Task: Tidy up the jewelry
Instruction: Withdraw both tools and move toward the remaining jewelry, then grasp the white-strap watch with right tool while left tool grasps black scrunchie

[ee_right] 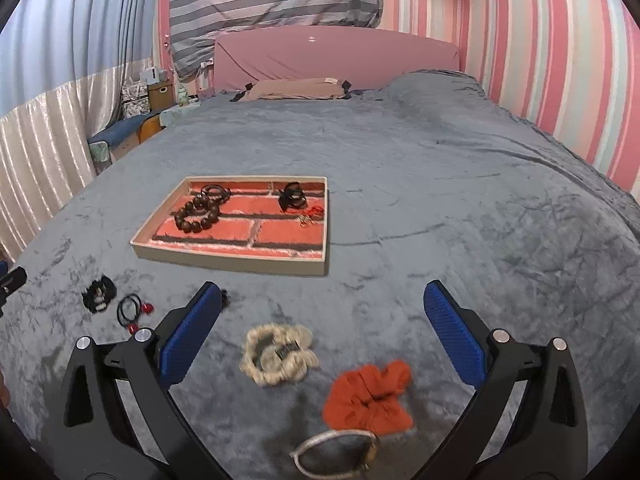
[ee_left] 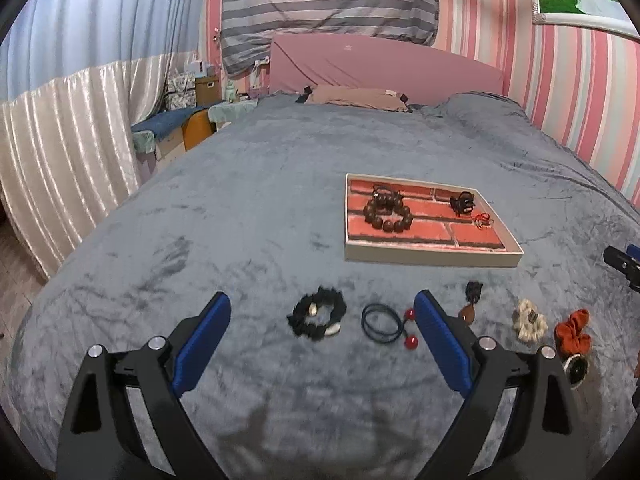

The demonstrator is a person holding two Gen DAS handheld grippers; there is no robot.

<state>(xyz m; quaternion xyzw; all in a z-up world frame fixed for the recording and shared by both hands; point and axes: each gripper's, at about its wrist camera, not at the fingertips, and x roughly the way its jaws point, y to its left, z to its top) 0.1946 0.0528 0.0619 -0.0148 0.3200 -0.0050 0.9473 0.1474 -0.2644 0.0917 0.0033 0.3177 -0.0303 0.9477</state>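
Both tools hung spread and empty over the grey plush bed (ee_left: 240,208): the left tool (ee_left: 322,312) above a frilly black scrunchie (ee_left: 318,317), the right tool (ee_right: 322,304) above a soft, light orange fabric scrunchie (ee_right: 370,394), best pinched across its bunched folds

Two matching black-and-blue handheld grippers

The left gripper (ee_left: 322,310) and right gripper (ee_right: 322,300) each have glossy black angular arms, round silver screws at the joints, and flat fingers (ee_left: 204,340) faced with textured blue pads.
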